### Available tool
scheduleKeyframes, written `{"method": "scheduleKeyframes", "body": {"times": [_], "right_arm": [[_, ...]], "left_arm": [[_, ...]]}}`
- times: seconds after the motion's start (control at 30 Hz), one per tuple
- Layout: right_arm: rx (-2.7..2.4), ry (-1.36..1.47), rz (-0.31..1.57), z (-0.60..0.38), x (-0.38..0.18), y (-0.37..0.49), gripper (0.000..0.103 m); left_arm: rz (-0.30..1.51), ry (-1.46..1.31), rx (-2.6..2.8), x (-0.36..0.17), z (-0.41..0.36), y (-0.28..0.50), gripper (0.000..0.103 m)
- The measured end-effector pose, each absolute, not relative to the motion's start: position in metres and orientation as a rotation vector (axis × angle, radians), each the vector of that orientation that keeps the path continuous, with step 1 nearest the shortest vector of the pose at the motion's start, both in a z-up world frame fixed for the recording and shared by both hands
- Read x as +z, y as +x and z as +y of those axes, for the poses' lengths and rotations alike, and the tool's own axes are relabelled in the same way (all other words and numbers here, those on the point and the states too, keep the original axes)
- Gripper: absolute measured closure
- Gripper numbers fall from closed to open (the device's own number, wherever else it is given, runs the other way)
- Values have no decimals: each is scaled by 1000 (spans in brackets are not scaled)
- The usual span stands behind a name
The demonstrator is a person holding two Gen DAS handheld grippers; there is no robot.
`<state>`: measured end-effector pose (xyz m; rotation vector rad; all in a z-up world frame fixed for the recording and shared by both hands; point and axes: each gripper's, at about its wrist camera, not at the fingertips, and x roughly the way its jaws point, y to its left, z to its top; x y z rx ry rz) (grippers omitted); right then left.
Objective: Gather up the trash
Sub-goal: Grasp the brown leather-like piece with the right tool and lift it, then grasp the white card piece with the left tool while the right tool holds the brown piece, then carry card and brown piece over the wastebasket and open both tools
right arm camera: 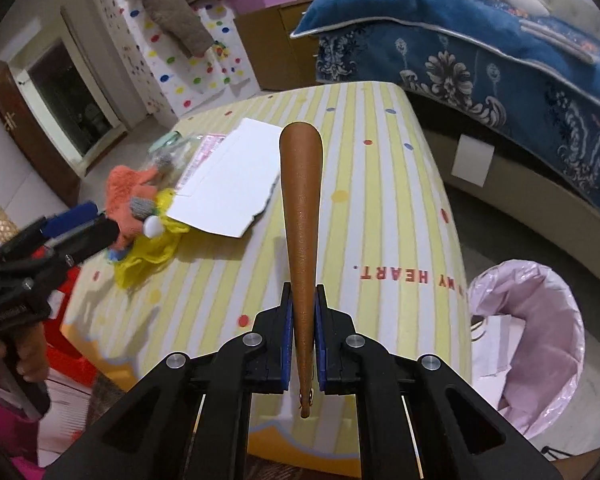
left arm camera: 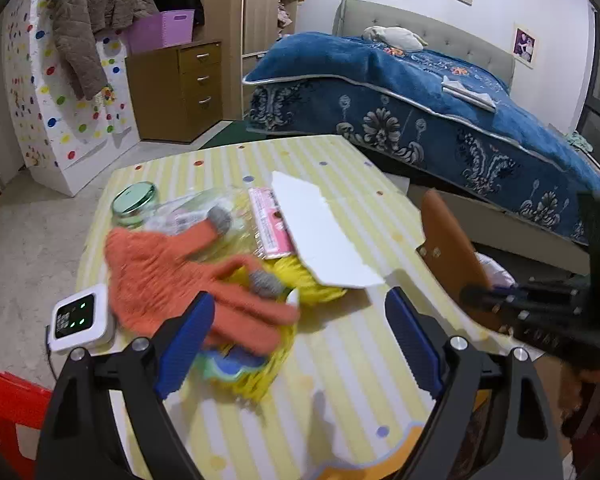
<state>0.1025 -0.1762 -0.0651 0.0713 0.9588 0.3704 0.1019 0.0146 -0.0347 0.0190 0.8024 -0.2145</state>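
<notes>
My right gripper (right arm camera: 302, 304) is shut on a flat brown leather-like piece (right arm camera: 300, 200), held edge-up above the striped table (right arm camera: 380, 208); it also shows in the left wrist view (left arm camera: 448, 248). My left gripper (left arm camera: 296, 320) is open, its left finger by an orange glove (left arm camera: 172, 276) that lies on a yellow net bag (left arm camera: 260, 364). White cardboard (left arm camera: 320, 232), a pink packet (left arm camera: 270, 220) and a green-lidded jar (left arm camera: 134, 204) lie beyond. A bin with a pink liner (right arm camera: 540, 340) stands right of the table.
A white timer device (left arm camera: 80, 320) sits at the table's left edge. A red stool (left arm camera: 8, 400) stands at the lower left. A bed with a blue blanket (left arm camera: 420, 92) is behind the table, and a brown drawer cabinet (left arm camera: 180, 88) is at the back.
</notes>
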Motion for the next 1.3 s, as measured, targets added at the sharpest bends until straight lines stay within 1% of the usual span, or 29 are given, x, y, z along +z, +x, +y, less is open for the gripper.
{"method": "scheduleKeyframes", "body": {"times": [0.07, 0.13, 0.27, 0.33, 0.4, 0.7, 0.8, 0.93, 0.97, 1.03, 1.1, 1.2, 1.27, 1.3], "right_arm": [[382, 115, 950, -179, -66, 104, 94], [396, 135, 924, -178, -62, 105, 94], [427, 180, 910, -175, -59, 114, 94], [439, 189, 911, -171, -60, 120, 94], [457, 202, 917, -167, -63, 124, 94], [512, 283, 1001, -153, -89, 143, 94], [522, 292, 1011, -151, -94, 142, 94], [521, 313, 1021, -157, -96, 142, 94], [521, 323, 1021, -160, -97, 141, 94], [525, 341, 1024, -164, -98, 140, 94], [525, 359, 1026, -168, -99, 138, 94], [512, 368, 1025, -175, -99, 133, 94], [502, 364, 1024, -179, -98, 131, 94], [496, 361, 1022, -181, -97, 129, 94]], "left_arm": [[805, 23, -222, -35, 8, 110, 22], [818, 29, -234, -37, 2, 120, 33], [865, 9, -245, -47, -4, 142, 46], [893, -3, -244, -53, -4, 153, 55], [915, -4, -243, -59, -5, 160, 58], [947, -37, -260, -67, -3, 171, 58], [943, -80, -301, -66, -3, 171, 63], [912, -144, -333, -60, -6, 170, 64], [905, -160, -344, -58, -6, 169, 66], [892, -195, -389, -55, -11, 167, 75], [899, -208, -427, -55, -21, 165, 77], [920, -136, -385, -60, -38, 164, 78], [945, -115, -362, -67, -44, 166, 87], [960, -104, -343, -71, -46, 168, 95]]}}
